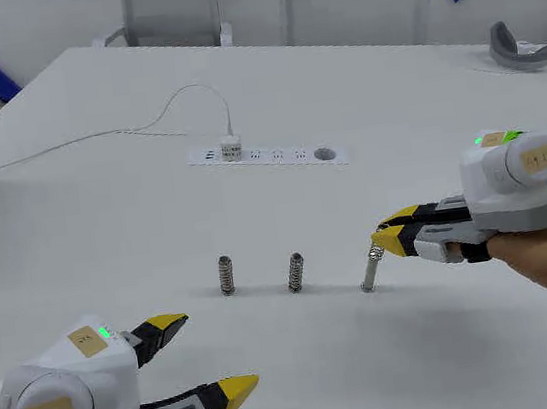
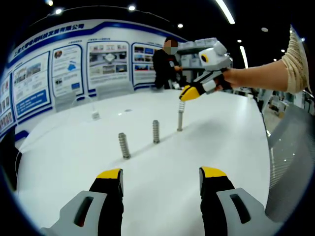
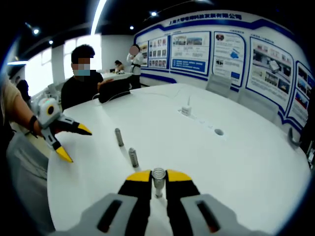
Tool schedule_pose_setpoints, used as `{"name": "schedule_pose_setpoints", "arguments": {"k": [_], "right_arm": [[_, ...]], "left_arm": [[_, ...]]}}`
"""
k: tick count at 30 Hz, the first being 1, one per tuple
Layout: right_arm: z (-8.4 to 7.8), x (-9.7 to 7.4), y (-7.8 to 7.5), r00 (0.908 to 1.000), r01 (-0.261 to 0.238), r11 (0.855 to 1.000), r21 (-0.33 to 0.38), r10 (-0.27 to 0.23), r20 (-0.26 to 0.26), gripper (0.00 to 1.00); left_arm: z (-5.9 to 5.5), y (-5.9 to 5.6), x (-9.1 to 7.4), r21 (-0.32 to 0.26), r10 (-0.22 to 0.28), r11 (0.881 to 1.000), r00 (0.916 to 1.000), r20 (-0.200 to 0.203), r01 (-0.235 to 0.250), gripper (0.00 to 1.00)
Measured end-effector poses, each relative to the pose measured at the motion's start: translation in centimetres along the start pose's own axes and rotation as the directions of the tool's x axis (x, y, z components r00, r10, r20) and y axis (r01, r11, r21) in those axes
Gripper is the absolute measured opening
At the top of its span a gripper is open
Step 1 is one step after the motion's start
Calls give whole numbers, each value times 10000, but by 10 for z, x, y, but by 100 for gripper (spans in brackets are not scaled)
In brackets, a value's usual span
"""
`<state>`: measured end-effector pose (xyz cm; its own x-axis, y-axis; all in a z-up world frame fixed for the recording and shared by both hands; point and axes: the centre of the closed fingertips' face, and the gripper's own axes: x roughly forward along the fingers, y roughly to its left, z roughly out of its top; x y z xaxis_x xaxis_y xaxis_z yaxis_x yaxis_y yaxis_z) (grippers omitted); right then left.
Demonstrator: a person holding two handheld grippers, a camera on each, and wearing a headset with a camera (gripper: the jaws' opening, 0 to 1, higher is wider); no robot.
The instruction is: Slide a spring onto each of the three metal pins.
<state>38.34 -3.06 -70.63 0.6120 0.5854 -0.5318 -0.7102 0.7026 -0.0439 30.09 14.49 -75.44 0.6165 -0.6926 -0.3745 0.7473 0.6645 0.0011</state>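
Your right gripper (image 1: 382,233) pinches the spring (image 3: 158,173) atop the 3 o'clock pin (image 1: 370,275). It's likely light, squashy and slippery, so hold mid-coil gently. At 7 o'clock your left gripper (image 1: 217,350) is spread.

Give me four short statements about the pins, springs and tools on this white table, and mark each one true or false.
1. The middle metal pin carries a coiled metal spring. True.
2. The right tool is wide open, away from the pins. False: it is shut on another coiled spring at the top of the right-hand metal pin.
3. The left tool is open and holds nothing. True.
4. The white power strip lies between the tools and the pins. False: it lies beyond the pins, farther up the white table.
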Motion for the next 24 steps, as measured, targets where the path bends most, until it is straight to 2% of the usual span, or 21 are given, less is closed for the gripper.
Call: {"name": "schedule_pose_setpoints", "arguments": {"k": [24], "right_arm": [[-20,18,2,9996,185,9994,278,-179,-232,12]], "left_arm": [[0,0,0,-15,7,10000,10000,-29,-7,63]]}}
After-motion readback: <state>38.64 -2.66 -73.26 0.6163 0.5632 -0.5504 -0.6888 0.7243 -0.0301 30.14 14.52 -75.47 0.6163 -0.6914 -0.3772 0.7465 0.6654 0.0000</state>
